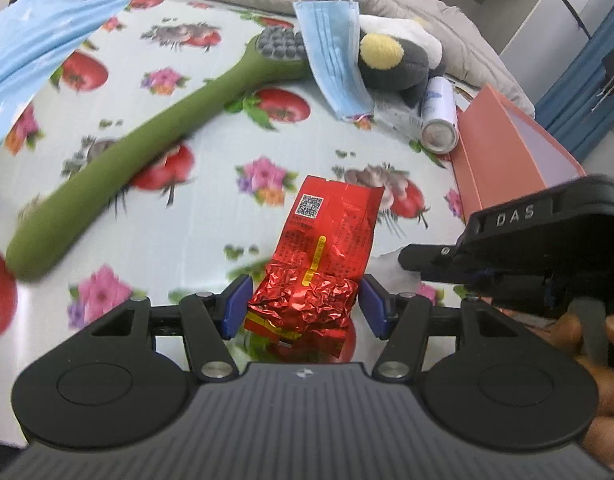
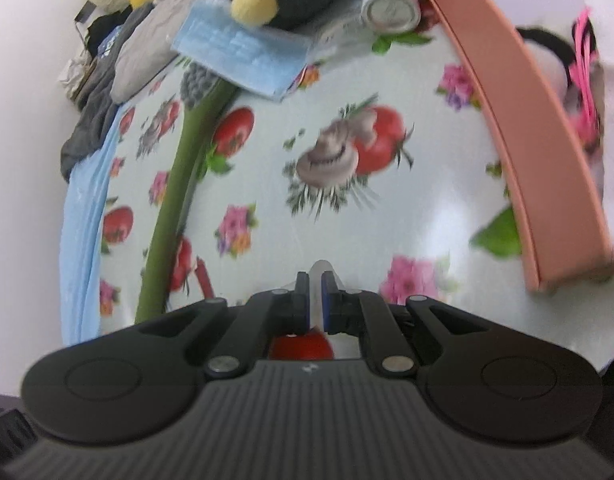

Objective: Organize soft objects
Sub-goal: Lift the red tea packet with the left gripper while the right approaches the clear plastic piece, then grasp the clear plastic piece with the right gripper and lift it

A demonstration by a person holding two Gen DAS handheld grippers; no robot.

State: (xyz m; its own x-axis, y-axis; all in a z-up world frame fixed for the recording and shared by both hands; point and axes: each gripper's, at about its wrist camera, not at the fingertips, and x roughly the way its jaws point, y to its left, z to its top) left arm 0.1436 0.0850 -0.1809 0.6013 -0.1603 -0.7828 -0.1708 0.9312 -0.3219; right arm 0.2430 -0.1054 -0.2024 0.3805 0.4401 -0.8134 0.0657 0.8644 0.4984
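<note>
The left gripper [image 1: 303, 306] stands open astride the crinkled red foil packet [image 1: 319, 264] at the bench's near edge, and the slick foil could squirt out on closing, while the right gripper [image 2: 316, 300] pinches something pale.

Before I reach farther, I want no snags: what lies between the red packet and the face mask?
Left wrist view: only bare patterned tablecloth lies between the red packet and the face mask.
</note>
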